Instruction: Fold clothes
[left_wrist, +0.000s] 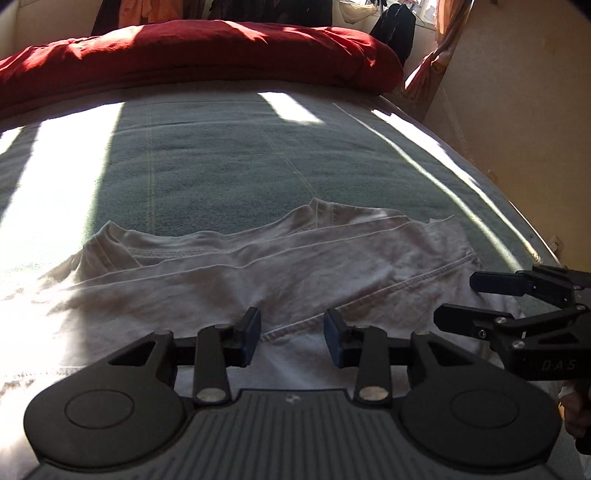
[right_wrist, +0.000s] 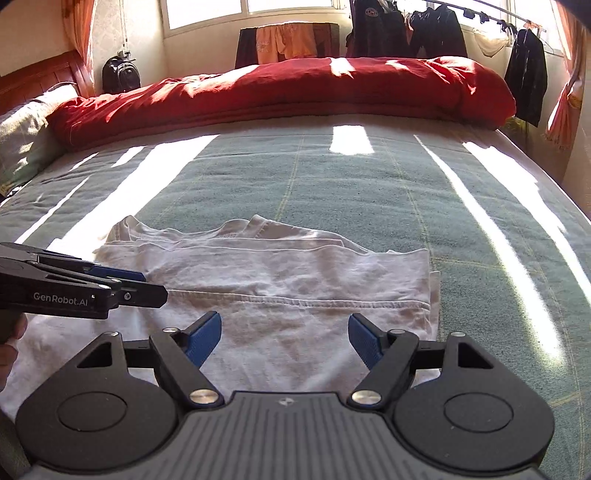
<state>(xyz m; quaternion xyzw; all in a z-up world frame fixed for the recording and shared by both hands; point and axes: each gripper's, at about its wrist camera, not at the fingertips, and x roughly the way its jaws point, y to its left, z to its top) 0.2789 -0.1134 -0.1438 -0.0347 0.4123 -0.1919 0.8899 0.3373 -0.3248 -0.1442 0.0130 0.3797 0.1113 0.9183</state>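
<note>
White cotton fills the gap between my left claw (left_wrist: 292, 338)'s pads: its jaws stand part open, nothing pinched, with a stitched hem of the shirt (left_wrist: 258, 280) running just ahead of them. My right claw (right_wrist: 285, 339) is spread wide and empty too, hovering over the near right part of the same shirt, whose right edge lies just beyond its right pad.

The shirt lies partly folded on the bed, layers stacked toward its far side, the collar at the far edge. From the right wrist view my left claw comes in low from the left, close over the cloth.

My worries, as I judge them: the layers are loose, so a pinch here could catch only the top ply and peel the fold open when lifted. The two claws sit near each other, so a careless sweep could knock them together. Glare washes out the shirt's left part, so I could misjudge that edge. Beneath is a green blanket (right_wrist: 369, 192); a deep bite may snag it too. The red duvet (right_wrist: 295, 88) is well beyond, no concern.
</note>
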